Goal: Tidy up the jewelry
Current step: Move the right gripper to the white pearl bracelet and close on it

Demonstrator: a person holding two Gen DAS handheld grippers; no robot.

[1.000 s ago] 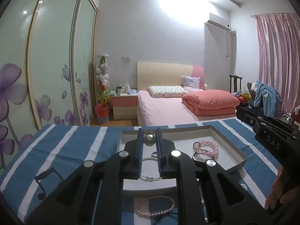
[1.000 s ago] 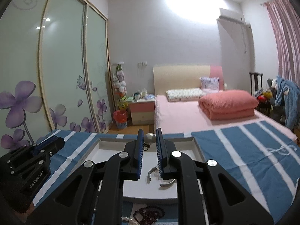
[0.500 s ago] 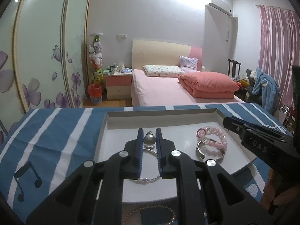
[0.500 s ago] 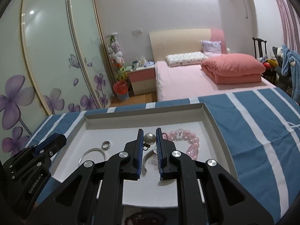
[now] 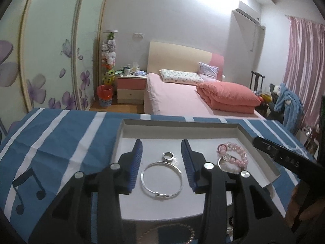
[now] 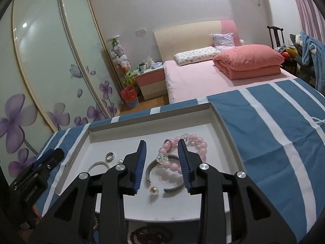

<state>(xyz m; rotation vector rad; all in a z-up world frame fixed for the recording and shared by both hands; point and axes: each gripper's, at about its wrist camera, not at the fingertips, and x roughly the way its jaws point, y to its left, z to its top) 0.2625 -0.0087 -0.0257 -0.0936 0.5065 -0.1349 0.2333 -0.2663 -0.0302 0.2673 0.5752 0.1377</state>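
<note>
A white tray (image 5: 182,125) sits on the blue striped cloth. My left gripper (image 5: 161,144) hangs low over it, jaws opening with nothing between the pads. Below the gap lie a silver ring (image 5: 168,155) and a thin silver bangle (image 5: 161,180). My right gripper (image 6: 161,142) is over the same tray (image 6: 150,126), its jaws also opening and empty. A small pearl piece (image 6: 153,190) lies loose on the tray floor beneath it, next to an open silver cuff (image 6: 149,168) and a pink bead bracelet (image 6: 201,144).
A pearl strand (image 5: 168,229) and dark beads (image 6: 150,235) lie on the cloth in front of the tray. The other gripper's black body (image 5: 284,158) crosses the tray's right edge. Beyond the cloth stand a pink bed (image 5: 182,99) and a floral wardrobe (image 6: 40,71).
Each gripper was shut on a small pearl piece; both have come forward and down over the tray and parted their jaws. One pearl now lies on the tray floor.
</note>
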